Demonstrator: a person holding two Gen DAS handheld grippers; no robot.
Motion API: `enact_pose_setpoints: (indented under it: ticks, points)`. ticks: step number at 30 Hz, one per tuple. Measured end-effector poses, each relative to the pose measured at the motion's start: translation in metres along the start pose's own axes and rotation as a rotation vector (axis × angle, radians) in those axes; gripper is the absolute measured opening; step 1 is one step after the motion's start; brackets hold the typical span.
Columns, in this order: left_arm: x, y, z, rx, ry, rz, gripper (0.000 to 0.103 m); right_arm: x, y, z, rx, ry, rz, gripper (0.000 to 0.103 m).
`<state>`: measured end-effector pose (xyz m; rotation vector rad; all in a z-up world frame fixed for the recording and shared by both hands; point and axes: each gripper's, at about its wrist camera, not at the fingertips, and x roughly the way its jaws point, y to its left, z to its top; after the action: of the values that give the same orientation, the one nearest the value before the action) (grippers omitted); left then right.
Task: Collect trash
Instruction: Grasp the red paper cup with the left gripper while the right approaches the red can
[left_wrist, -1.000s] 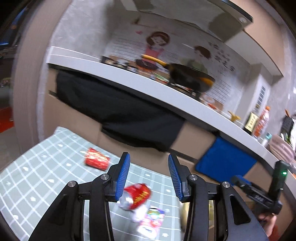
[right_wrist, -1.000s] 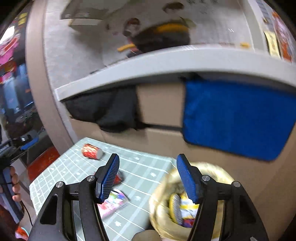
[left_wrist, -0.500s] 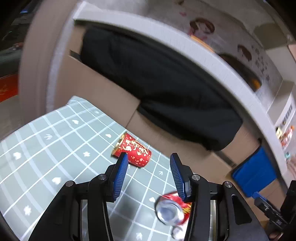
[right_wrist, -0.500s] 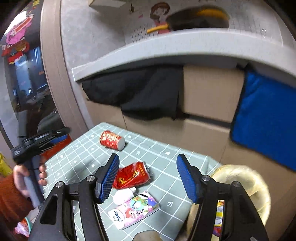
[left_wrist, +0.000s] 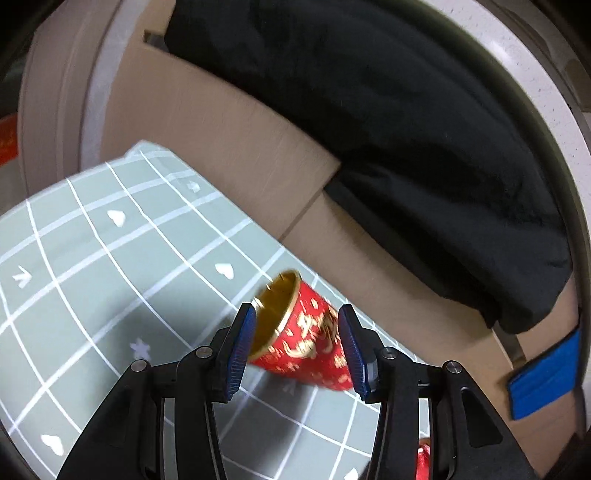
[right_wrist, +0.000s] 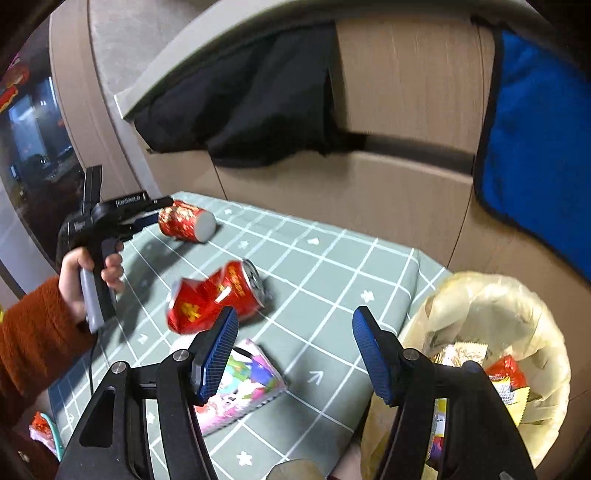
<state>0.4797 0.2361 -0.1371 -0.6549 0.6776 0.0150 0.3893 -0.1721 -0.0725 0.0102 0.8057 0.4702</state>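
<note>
Red cup (left_wrist: 310, 341) lying between left hand-held gripper (left_wrist: 297, 349) jaws.

We see a shiny paper cup (left_wrist: 310, 339), a shiny metal can (right_wrist: 218, 295), a smooth matt cloth (right_wrist: 332, 266), and a thin crinkly plastic bag (right_wrist: 517, 306).

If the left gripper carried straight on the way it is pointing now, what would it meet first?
Most likely the red paper cup lying on its side on the checked tablecloth; it already sits between the left gripper's open jaws, apparently untouched, though depth is unclear.
</note>
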Motion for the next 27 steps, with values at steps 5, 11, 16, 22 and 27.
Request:
enact_pose_setpoints:
  ticks: [5, 11, 16, 22, 27]
  points:
    - [-0.006, -0.022, -0.021, 0.106, 0.066, -0.031, 0.014, 0.010, -0.005, -0.004, 0.026, 0.020, 0.012, 0.062]
    - [-0.041, -0.047, -0.051, 0.194, 0.051, -0.009, 0.003, 0.012, 0.009, -0.007, 0.008, 0.027, 0.042, 0.062]
    - [-0.086, -0.053, -0.081, 0.206, 0.116, -0.021, 0.003, 0.015, 0.034, -0.003, -0.031, 0.041, 0.093, 0.062]
    - [-0.133, -0.045, -0.122, 0.182, 0.139, -0.015, 0.003, 0.048, 0.046, 0.011, 0.026, 0.078, 0.124, 0.062]
    - [-0.150, -0.036, -0.144, 0.159, 0.133, -0.040, 0.003, 0.081, 0.050, 0.024, 0.114, 0.097, 0.090, 0.062]
